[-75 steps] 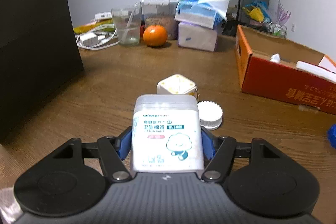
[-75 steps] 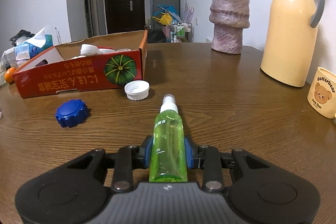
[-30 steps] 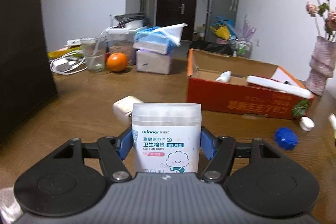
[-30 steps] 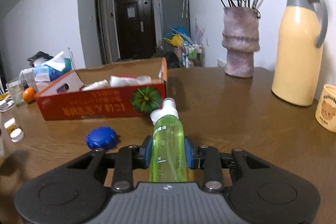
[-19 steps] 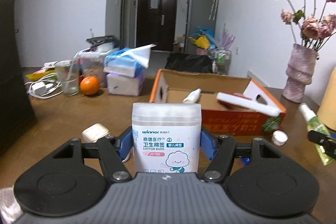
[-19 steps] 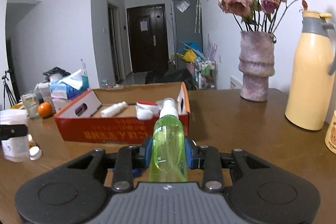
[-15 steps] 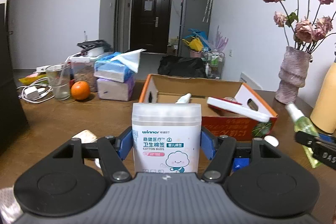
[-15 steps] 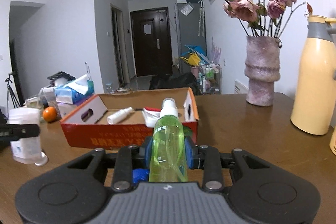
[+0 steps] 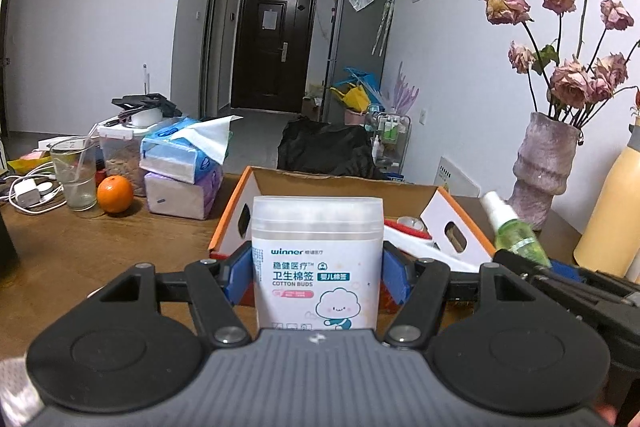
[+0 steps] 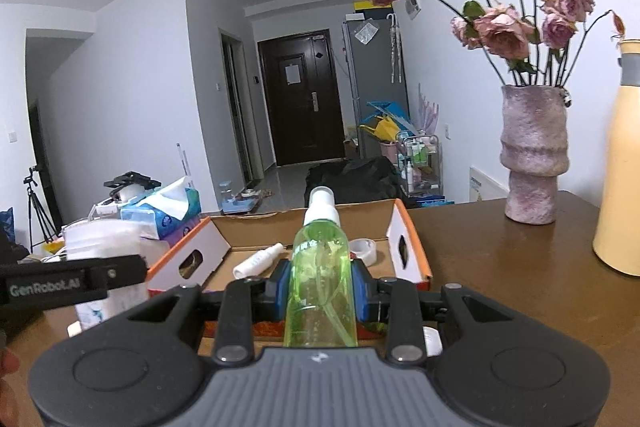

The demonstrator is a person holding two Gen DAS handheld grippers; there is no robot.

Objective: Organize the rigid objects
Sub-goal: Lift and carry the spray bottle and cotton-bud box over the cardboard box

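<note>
1. My left gripper is clamped on the cotton bud box; both blue pads press its sides and the box stands upright between them, label facing my camera
2. My right gripper is closed around the green spray bottle, white nozzle pointing away from me toward 12 o'clock
3. Both loads are held up off the wooden table, in front of the orange cardboard box, which sits at 12 o'clock in each wrist view
4. In the left wrist view the green spray bottle and right gripper show at 3 o'clock, beside the cardboard box's right end flap
5. In the right wrist view the left gripper and the cotton bud box show at 9 o'clock, near the cardboard box's left flap
6. Inside the cardboard box lie a small white bottle and a roll of tape
7. At 10 o'clock in the left view stand tissue packs, an orange and a glass
8. At 2 o'clock in the right view a vase of dried roses stands on the table, with a yellow thermos at 3 o'clock
</note>
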